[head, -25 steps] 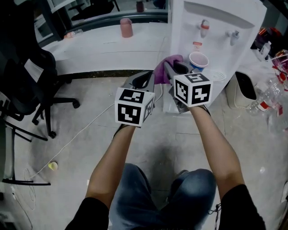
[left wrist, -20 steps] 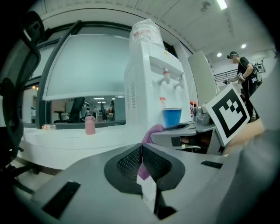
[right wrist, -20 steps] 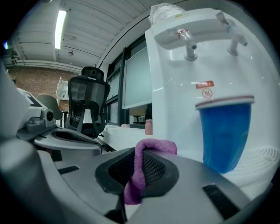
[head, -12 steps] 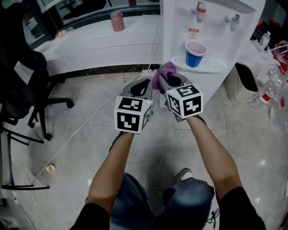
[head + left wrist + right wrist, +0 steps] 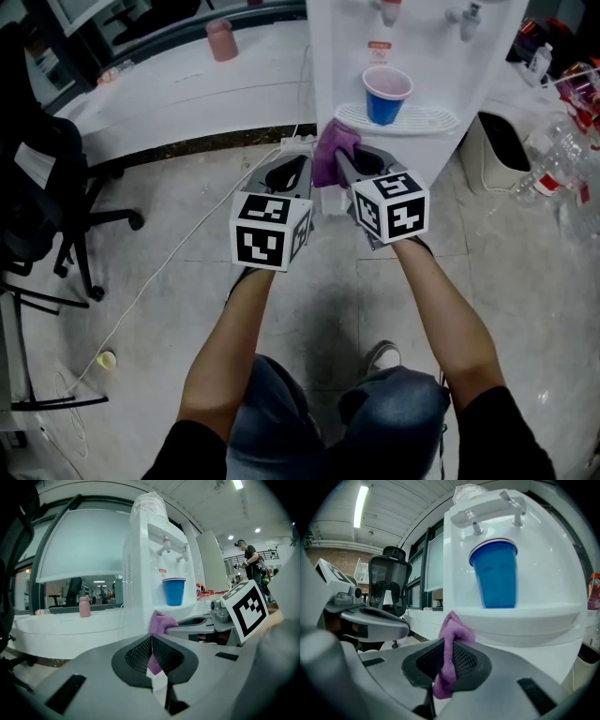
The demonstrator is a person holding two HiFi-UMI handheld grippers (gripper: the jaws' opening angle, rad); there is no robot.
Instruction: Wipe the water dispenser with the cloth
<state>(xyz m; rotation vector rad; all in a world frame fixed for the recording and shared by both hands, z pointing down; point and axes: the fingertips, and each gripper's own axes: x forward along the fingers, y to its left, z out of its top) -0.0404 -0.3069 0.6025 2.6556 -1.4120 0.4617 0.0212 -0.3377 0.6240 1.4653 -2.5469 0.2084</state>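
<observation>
The right gripper (image 5: 341, 159) held a purple cloth (image 5: 332, 150) close to the white water dispenser (image 5: 422, 52), below its tray (image 5: 427, 119) bearing a blue cup (image 5: 385, 94); the left gripper (image 5: 300, 161) hovered alongside.

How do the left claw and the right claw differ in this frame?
The right claw is shut on the purple cloth, while the left claw is shut with nothing between its jaws. In the head view the right claw sits in front of the water dispenser, while the left claw sits off its left edge. Both are closed and point toward the dispenser.
</observation>
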